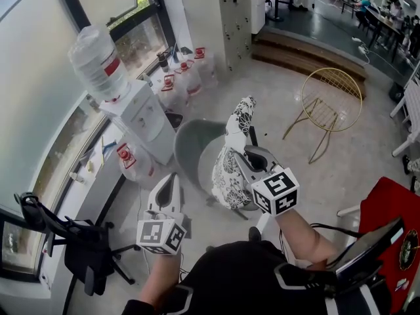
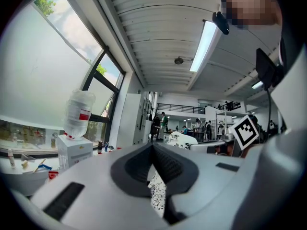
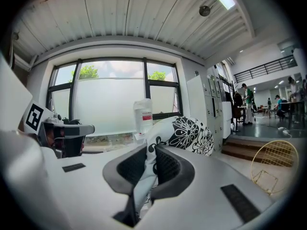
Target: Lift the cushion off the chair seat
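The white cushion (image 1: 233, 156) with a black flower print hangs upright, clear above the grey chair seat (image 1: 190, 146). My right gripper (image 1: 248, 155) is shut on its cloth at the right edge. In the right gripper view a fold of that cushion (image 3: 189, 133) is pinched between the dark pads of the right gripper (image 3: 153, 162). My left gripper (image 1: 172, 181) sits lower, to the left, apart from the cushion, its jaws together. In the left gripper view the left gripper (image 2: 153, 150) shows its tips meeting, and the cushion (image 2: 182, 139) lies beyond on the right.
A water dispenser (image 1: 141, 113) with a big bottle (image 1: 98, 61) stands by the window, with water jugs (image 1: 187, 77) behind it. A gold wire chair (image 1: 331, 104) is at the right, a black office chair (image 1: 72, 235) at the lower left, steps (image 1: 308, 51) at the back.
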Tool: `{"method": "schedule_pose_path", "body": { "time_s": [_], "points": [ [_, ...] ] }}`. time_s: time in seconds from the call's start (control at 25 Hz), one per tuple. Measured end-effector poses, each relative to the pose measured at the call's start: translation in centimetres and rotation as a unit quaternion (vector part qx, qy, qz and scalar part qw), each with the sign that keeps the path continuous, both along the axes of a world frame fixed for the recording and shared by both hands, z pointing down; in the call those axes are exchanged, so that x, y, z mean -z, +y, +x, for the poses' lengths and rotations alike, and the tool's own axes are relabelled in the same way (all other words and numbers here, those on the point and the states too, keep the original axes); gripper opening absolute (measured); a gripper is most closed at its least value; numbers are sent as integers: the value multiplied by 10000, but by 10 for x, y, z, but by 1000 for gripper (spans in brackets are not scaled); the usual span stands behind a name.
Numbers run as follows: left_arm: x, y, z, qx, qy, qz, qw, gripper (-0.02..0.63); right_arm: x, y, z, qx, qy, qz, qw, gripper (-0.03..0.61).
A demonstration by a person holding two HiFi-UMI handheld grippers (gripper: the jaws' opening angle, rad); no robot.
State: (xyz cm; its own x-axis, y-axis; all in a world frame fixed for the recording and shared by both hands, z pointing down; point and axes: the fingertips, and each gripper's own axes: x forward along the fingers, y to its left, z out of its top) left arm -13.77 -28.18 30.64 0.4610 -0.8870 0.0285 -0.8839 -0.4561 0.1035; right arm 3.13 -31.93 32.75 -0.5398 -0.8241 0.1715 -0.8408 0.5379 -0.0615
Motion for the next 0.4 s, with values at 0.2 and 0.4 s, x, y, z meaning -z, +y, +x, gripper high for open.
{"method": "schedule_pose_path", "body": {
  "time_s": [0.2,0.4],
  "points": [
    [0,-1,-1,-8,7,-7,10000,6,3,-1,-1,5,-4,-1,10000,38],
    [-3,-1,-5,21,-28,-28,10000,8,0,-1,-3,8,-4,4,10000,38]
  ]
}}
